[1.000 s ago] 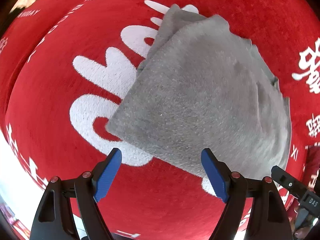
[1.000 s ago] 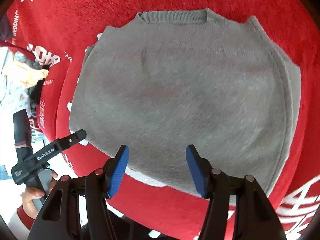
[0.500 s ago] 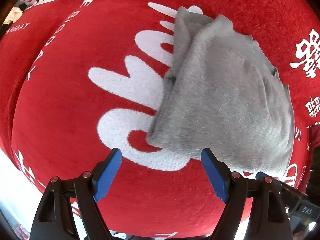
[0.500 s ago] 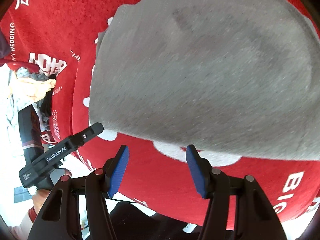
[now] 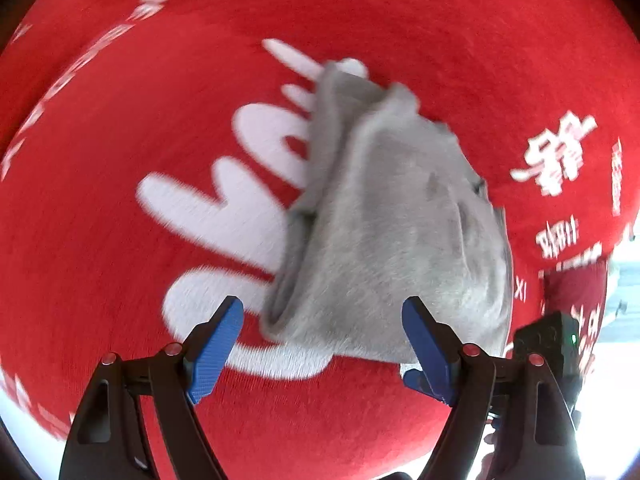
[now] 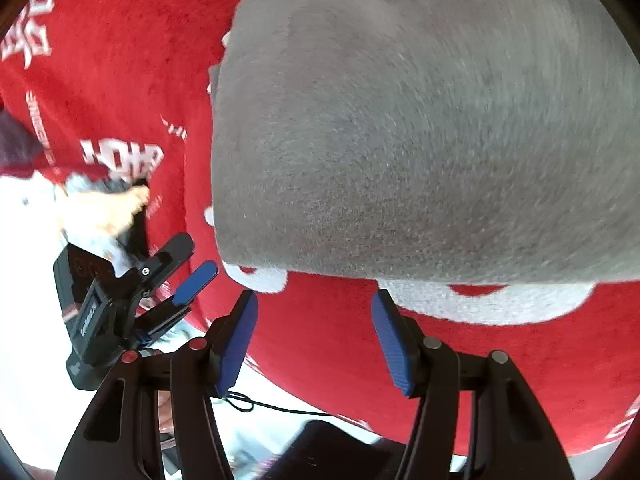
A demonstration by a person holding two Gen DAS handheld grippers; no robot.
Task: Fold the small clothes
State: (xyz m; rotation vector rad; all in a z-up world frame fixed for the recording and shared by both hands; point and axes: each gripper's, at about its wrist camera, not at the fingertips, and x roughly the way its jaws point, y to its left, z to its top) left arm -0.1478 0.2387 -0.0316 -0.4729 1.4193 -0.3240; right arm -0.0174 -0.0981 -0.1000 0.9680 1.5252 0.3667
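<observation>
A red plush cloth with white lettering [image 5: 120, 152] is spread over the surface. The folded grey knitted garment [image 5: 392, 248] is laid just ahead of the released left tongs [image 5: 324, 334] and right tongs [image 6: 316, 326], untouched.

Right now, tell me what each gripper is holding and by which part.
Nothing is held. The left gripper and the right gripper are both open, poised at the near edge of the grey sweater on the red cloth.

The left gripper [image 5: 322, 338] hovers with its blue fingers [image 5: 214, 350] spread wide, holding nothing. The right gripper [image 6: 314, 332] likewise gapes, empty.
</observation>
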